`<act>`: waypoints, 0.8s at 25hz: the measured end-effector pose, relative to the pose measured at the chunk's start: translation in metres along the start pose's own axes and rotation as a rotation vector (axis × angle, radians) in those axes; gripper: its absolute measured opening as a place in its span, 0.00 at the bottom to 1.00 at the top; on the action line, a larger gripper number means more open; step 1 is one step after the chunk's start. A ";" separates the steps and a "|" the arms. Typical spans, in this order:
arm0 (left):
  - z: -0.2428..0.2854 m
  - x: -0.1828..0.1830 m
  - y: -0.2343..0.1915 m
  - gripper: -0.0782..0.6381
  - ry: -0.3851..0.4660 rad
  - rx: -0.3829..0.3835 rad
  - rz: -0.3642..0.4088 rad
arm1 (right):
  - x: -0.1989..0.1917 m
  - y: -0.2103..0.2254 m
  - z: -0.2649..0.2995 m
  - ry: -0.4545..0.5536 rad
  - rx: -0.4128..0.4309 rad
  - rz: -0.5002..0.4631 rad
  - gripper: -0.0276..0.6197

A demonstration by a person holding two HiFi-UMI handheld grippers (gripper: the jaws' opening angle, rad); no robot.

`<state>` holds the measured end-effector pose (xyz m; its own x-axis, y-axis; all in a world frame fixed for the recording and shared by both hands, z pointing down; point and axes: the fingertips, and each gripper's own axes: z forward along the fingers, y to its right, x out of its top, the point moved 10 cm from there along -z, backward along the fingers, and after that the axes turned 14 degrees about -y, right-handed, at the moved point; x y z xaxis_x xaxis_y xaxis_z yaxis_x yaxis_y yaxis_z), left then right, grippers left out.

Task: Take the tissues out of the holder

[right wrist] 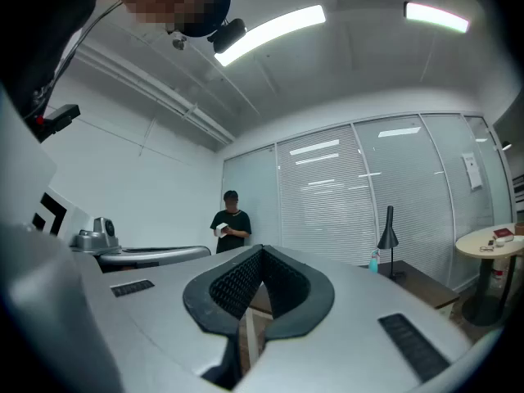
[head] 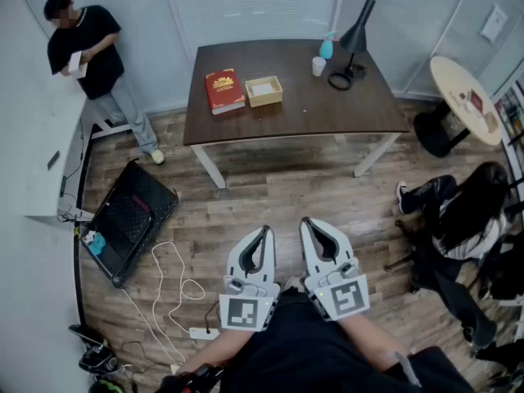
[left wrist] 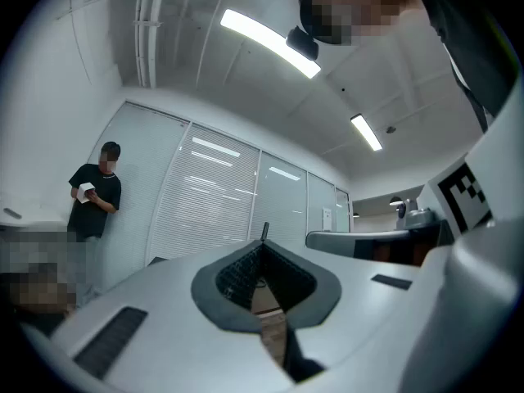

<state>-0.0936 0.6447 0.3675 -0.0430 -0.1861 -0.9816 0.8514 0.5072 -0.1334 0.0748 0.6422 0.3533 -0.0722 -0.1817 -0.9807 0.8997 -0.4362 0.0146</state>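
The tissue holder [head: 264, 90] is a small open wooden box with white tissue inside. It stands on the dark brown table [head: 295, 113] far across the room, beside a red book [head: 223, 89]. My left gripper [head: 264, 231] and right gripper [head: 309, 222] are held side by side close to my body, over the wooden floor and well short of the table. Both point toward the table, with jaws closed tip to tip and nothing between them. The left gripper [left wrist: 260, 246] and right gripper [right wrist: 260, 250] look the same in their own views, and the holder is hidden there.
A white cup [head: 318, 65], a blue bottle [head: 327, 47] and a black lamp [head: 354, 39] stand at the table's far right. A person [head: 94, 56] stands at left and another [head: 467, 219] sits at right. A black suitcase [head: 131, 219] and white cables [head: 168, 289] lie on the floor at left. A round table [head: 465, 101] stands at right.
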 end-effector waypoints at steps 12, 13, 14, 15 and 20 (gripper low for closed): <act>0.011 0.001 0.033 0.11 0.018 0.005 0.001 | -0.003 0.031 -0.022 0.038 0.019 0.023 0.06; 0.012 0.000 0.037 0.11 0.012 0.009 0.005 | -0.003 0.034 -0.023 0.043 0.023 0.025 0.06; 0.014 -0.002 0.040 0.11 0.009 0.013 0.010 | -0.003 0.036 -0.024 0.048 0.027 0.025 0.06; 0.015 -0.004 0.042 0.11 0.005 0.017 0.015 | -0.004 0.037 -0.025 0.051 0.030 0.022 0.06; 0.020 -0.010 0.052 0.11 -0.027 0.045 0.011 | -0.008 0.050 -0.029 0.043 0.039 0.025 0.06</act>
<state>-0.0383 0.6561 0.3733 -0.0194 -0.2035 -0.9789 0.8745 0.4711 -0.1153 0.1331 0.6476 0.3559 -0.0303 -0.1555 -0.9874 0.8837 -0.4657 0.0463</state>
